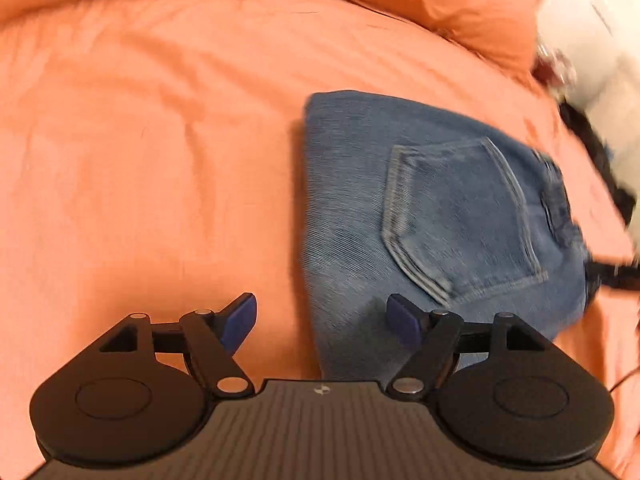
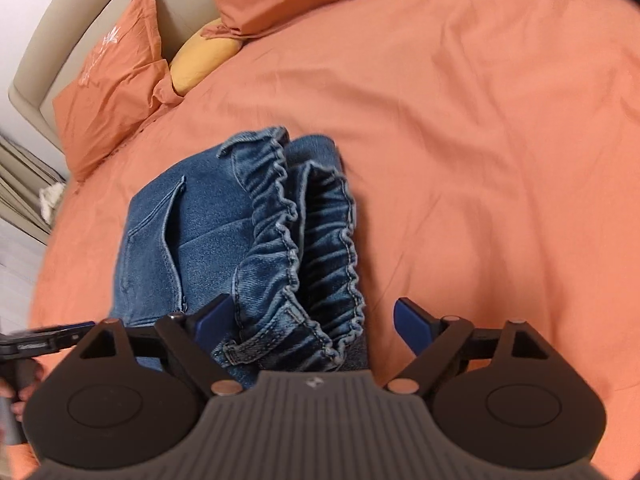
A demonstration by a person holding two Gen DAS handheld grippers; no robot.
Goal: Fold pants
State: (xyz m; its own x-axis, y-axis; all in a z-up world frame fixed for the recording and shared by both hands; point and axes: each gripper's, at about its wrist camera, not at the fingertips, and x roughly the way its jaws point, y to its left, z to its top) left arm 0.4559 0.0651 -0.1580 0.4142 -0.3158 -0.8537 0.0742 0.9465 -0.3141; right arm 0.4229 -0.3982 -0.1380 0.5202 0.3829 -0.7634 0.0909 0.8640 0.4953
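Observation:
Blue jeans [image 1: 440, 208] lie folded into a compact bundle on the orange bedspread [image 1: 160, 160], a back pocket facing up. My left gripper [image 1: 323, 320] hovers open over the bundle's near left edge, its pads apart and clear of the cloth. In the right wrist view the jeans [image 2: 192, 232] show their gathered elastic waistband [image 2: 320, 248] doubled over at the near side. My right gripper [image 2: 314, 320] stands open with the waistband lying between its wide-spread blue pads; they do not press on it.
Orange pillows [image 2: 112, 92] and a yellow cushion [image 2: 204, 56] sit at the bed's head by a beige headboard [image 2: 36, 76]. A blurred white sleeve [image 1: 592, 40] is at the right in the left wrist view. A hand [image 2: 22, 392] holds the other gripper's handle at left.

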